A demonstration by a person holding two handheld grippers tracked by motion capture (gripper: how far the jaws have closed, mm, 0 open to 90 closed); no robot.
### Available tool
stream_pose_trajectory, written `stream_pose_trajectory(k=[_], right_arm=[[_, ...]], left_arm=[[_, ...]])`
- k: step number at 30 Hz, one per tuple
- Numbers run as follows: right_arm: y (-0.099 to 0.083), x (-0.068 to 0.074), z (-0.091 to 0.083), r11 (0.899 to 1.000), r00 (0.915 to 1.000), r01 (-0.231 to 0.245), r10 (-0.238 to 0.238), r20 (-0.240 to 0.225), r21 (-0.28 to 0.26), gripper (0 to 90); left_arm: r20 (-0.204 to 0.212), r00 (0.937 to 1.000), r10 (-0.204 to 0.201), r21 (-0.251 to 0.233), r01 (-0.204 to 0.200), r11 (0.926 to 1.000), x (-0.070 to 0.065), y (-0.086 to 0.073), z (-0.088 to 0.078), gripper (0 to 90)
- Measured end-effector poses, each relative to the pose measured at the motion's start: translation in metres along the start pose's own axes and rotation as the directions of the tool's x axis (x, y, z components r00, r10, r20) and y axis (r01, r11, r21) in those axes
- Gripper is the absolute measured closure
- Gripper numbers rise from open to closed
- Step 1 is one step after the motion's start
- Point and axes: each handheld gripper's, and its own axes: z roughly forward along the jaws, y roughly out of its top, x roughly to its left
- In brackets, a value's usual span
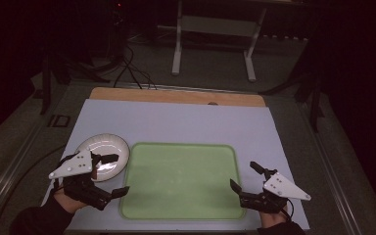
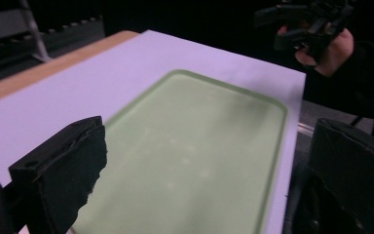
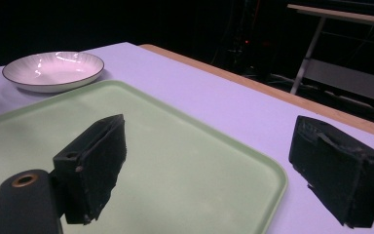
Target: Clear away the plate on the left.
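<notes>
Two grippers flank the green tray [image 1: 181, 181], and neither has hold of anything, so you look to be at the very start of the work, before any grasp.

Your left gripper [image 1: 112, 174] hangs over the tray's left edge with its jaws spread wide; in the left gripper view nothing but bare tray surface lies between them. One jaw reaches toward the white plate [image 1: 108, 149], which sits on the lilac mat [image 1: 176, 122] just beside the tray's far-left corner, close to the mat's left edge. Whether that jaw touches the plate's rim, I cannot tell from above.

Your right gripper [image 1: 245, 177] hovers just off the tray's right edge, near the mat's near-right corner, its jaws likewise wide apart and empty.

Both containers are empty: the plate shows only its ribbed inner surface and dark rim line, and the tray holds nothing at all.

Judging by where your left hand is, the plate is the thing to pick up, probably to set on the tray. For that you would turn the left gripper toward the plate, bring one jaw over the rim and one under it, and close firmly. The glazed rim may slip, so grip well in from the lip.
</notes>
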Motion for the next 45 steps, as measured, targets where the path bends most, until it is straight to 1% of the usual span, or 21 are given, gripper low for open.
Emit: stream_pose_trajectory(k=[3,6,7,17,18,20,25,26,27,28,29,31,32,34,35,36,37,38,43,44,45], right_arm=[[0.000,0.000,0.000,1.000,1.0000,0.001,-0.001,-0.005,0.001,13.5],[0.000,0.001,0.001,1.000,1.0000,0.004,-0.004,-0.007,0.003,13.5],[0.000,0.001,0.001,1.000,1.0000,0.004,-0.004,-0.007,0.003,13.5],[0.001,0.002,0.001,1.000,0.9999,0.006,-0.006,-0.011,0.000,13.6],[0.001,0.002,0.002,1.000,0.9999,0.006,-0.006,-0.011,0.001,13.6],[0.001,0.002,0.002,1.000,0.9999,0.004,-0.004,-0.013,0.001,13.6],[0.001,0.002,0.002,1.000,0.9999,0.005,-0.005,-0.014,0.000,13.6],[0.001,0.003,0.002,1.000,0.9999,0.006,-0.006,-0.014,0.000,13.6],[0.001,0.003,0.002,1.000,0.9999,0.007,-0.007,-0.014,0.000,13.6],[0.001,0.003,0.002,1.000,0.9999,0.007,-0.007,-0.014,0.000,13.6],[0.001,0.003,0.003,1.000,0.9999,0.008,-0.008,-0.014,0.000,13.6],[0.001,0.003,0.003,1.000,0.9998,0.010,-0.010,-0.014,0.000,13.6],[0.001,0.003,0.003,1.000,0.9998,0.012,-0.012,-0.016,0.001,13.6],[0.001,0.004,0.003,1.000,0.9998,0.013,-0.013,-0.017,0.003,13.7],[0.001,0.004,0.003,1.000,0.9998,0.013,-0.013,-0.017,0.003,13.7],[0.001,0.004,0.003,1.000,0.9997,0.014,-0.014,-0.018,0.004,13.7],[0.001,0.004,0.003,1.000,0.9998,0.014,-0.014,-0.016,0.004,13.6],[0.001,0.004,0.003,1.000,0.9998,0.014,-0.014,-0.016,0.003,13.6],[0.001,0.004,0.003,1.000,0.9997,0.016,-0.016,-0.016,0.005,13.7],[0.001,0.004,0.003,1.000,0.9997,0.018,-0.018,-0.016,0.005,13.7],[0.001,0.005,0.004,1.000,0.9997,0.020,-0.020,-0.017,0.004,13.6]], left_arm=[[-0.006,1.0000,-0.003,-0.003,0.003,1.0000,0.002,0.004,-0.002,0.4],[-0.007,0.9999,-0.012,-0.002,0.012,0.9999,0.008,0.011,-0.008,0.4],[-0.019,0.9998,-0.011,-0.007,0.011,0.9999,0.009,0.012,-0.009,0.4],[-0.060,0.9977,-0.031,-0.020,0.029,0.9994,0.023,0.020,-0.019,0.7],[-0.078,0.9966,-0.028,-0.021,0.026,0.9994,0.026,0.021,-0.021,0.8],[-0.081,0.9962,-0.032,-0.025,0.030,0.9992,0.028,0.021,-0.023,0.7],[-0.122,0.9910,-0.056,-0.027,0.053,0.9982,0.038,0.019,-0.030,0.8],[-0.138,0.9878,-0.073,-0.034,0.069,0.9971,0.042,0.017,-0.033,0.7],[-0.149,0.9858,-0.077,-0.033,0.073,0.9968,0.044,0.015,-0.034,0.7],[-0.149,0.9858,-0.077,-0.033,0.073,0.9968,0.044,0.015,-0.034,0.7],[-0.159,0.9822,-0.100,-0.030,0.097,0.9949,0.049,0.012,-0.035,0.7],[-0.179,0.9776,-0.111,-0.032,0.107,0.9938,0.054,0.009,-0.037,0.8],[-0.177,0.9768,-0.121,-0.033,0.117,0.9926,0.056,0.008,-0.039,0.8],[-0.192,0.9720,-0.135,-0.033,0.131,0.9908,0.061,0.005,-0.042,0.7],[-0.192,0.9720,-0.135,-0.033,0.131,0.9908,0.061,0.005,-0.042,0.8],[-0.205,0.9671,-0.150,-0.036,0.146,0.9886,0.066,0.001,-0.045,0.8],[-0.205,0.9671,-0.150,-0.036,0.146,0.9886,0.066,0.001,-0.045,0.8],[-0.219,0.9623,-0.162,-0.035,0.158,0.9868,0.070,-0.003,-0.048,0.8],[-0.252,0.9482,-0.194,-0.030,0.193,0.9808,0.079,-0.014,-0.055,0.8],[-0.260,0.9443,-0.202,-0.030,0.201,0.9791,0.080,-0.016,-0.056,0.9],[-0.259,0.9422,-0.213,-0.029,0.213,0.9766,0.083,-0.019,-0.058,0.8]])
